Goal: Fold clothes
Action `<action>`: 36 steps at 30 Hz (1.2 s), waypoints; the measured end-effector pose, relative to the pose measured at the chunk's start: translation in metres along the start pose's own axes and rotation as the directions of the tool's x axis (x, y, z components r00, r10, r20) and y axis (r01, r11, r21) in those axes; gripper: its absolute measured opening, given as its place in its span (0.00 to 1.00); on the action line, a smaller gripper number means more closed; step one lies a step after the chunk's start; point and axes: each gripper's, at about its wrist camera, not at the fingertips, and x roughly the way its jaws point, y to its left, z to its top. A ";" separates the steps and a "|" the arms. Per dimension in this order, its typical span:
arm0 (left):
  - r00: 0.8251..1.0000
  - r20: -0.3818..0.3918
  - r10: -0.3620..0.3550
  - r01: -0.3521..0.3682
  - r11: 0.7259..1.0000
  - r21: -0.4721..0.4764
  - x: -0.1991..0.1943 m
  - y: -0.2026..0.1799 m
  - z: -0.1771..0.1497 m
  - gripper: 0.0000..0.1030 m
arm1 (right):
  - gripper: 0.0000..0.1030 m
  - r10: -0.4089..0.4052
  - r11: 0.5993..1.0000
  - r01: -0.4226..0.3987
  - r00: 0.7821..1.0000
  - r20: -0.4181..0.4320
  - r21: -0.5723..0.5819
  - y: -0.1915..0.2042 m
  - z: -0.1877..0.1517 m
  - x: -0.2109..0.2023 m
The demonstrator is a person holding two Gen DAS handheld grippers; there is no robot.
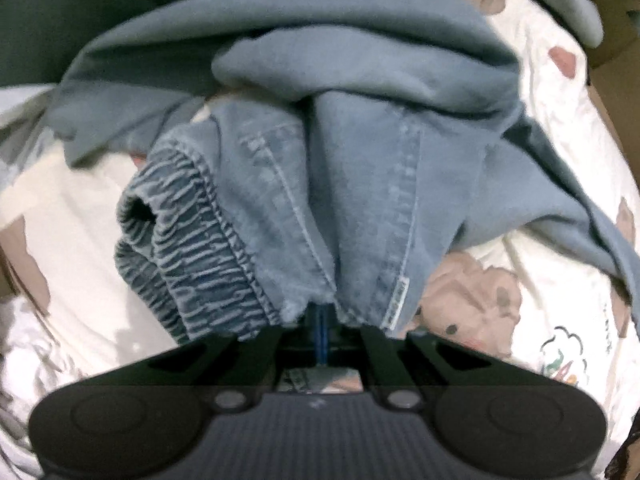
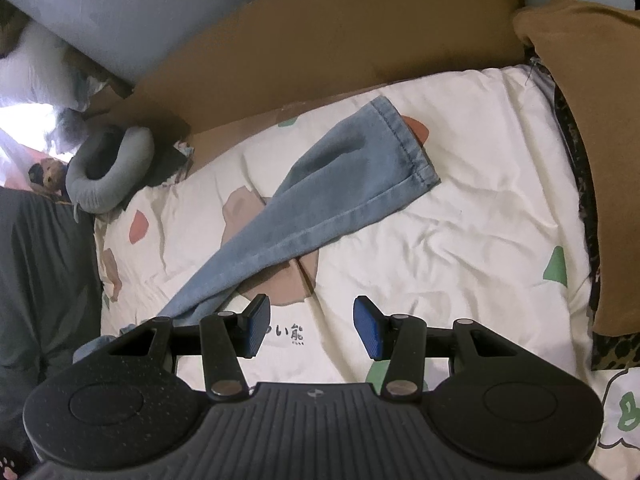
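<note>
A pair of light blue jeans (image 1: 344,184) lies bunched on a white patterned bedsheet (image 1: 72,216), with the elastic waistband (image 1: 192,248) at the left. My left gripper (image 1: 322,320) points straight down and is shut on the denim near the waistband seam. In the right wrist view one jeans leg (image 2: 320,204) stretches diagonally across the sheet, its hem (image 2: 404,144) at the far end. My right gripper (image 2: 310,328) hovers over the sheet beside the near end of that leg, open, with nothing between its blue pads (image 2: 256,330).
A flat cardboard sheet (image 2: 328,36) runs along the bed's far edge. A brown cushion (image 2: 596,128) lies at the right, a grey neck pillow (image 2: 108,168) and a dark blanket (image 2: 44,280) at the left. The bedsheet (image 2: 460,248) is wrinkled.
</note>
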 end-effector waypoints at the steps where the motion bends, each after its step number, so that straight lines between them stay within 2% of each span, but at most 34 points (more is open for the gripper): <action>1: 1.000 -0.006 0.003 -0.003 1.000 -0.009 0.007 0.002 -0.001 0.01 | 0.52 -0.003 1.000 0.003 1.000 -0.003 -0.003 0.000 -0.001 0.001; 7: 1.000 -0.009 0.022 -0.022 0.999 -0.036 0.032 0.007 0.006 0.01 | 0.52 -0.019 1.000 0.019 1.000 -0.023 -0.012 0.001 -0.004 0.008; 13: 1.000 -0.018 0.021 -0.022 0.998 -0.051 0.036 0.012 0.020 0.02 | 0.52 -0.026 0.999 0.024 0.999 -0.040 -0.041 0.007 -0.007 0.011; 19: 1.000 -0.024 0.020 -0.019 0.999 0.048 0.007 0.010 0.032 0.07 | 0.52 -0.015 0.997 0.012 0.999 -0.045 -0.071 0.014 -0.006 0.011; 21: 1.000 -0.011 0.005 -0.004 0.999 0.051 -0.010 0.015 0.038 0.09 | 0.52 -0.008 0.997 0.004 0.999 -0.044 -0.074 0.016 -0.006 0.012; 23: 1.000 0.000 -0.007 0.007 0.999 0.054 -0.027 0.019 0.047 0.18 | 0.52 0.001 0.997 -0.005 0.999 -0.043 -0.073 0.017 -0.006 0.013; 25: 1.000 0.030 -0.006 0.004 0.997 0.071 -0.047 0.021 0.056 0.48 | 0.52 0.011 0.997 -0.014 0.999 -0.043 -0.074 0.019 -0.005 0.015; 27: 0.997 0.071 -0.007 0.001 0.996 0.093 -0.067 0.019 0.065 0.60 | 0.52 0.019 0.997 -0.023 0.999 -0.043 -0.078 0.021 -0.005 0.018; 32: 0.990 0.139 -0.004 -0.013 0.992 0.125 -0.106 0.008 0.072 0.61 | 0.52 0.026 0.996 -0.030 0.998 -0.050 -0.081 0.022 -0.006 0.024; 36: 0.978 0.202 0.046 -0.068 0.992 0.102 -0.091 0.009 0.088 0.74 | 0.52 0.008 0.996 -0.014 0.998 -0.066 -0.088 0.020 -0.009 0.027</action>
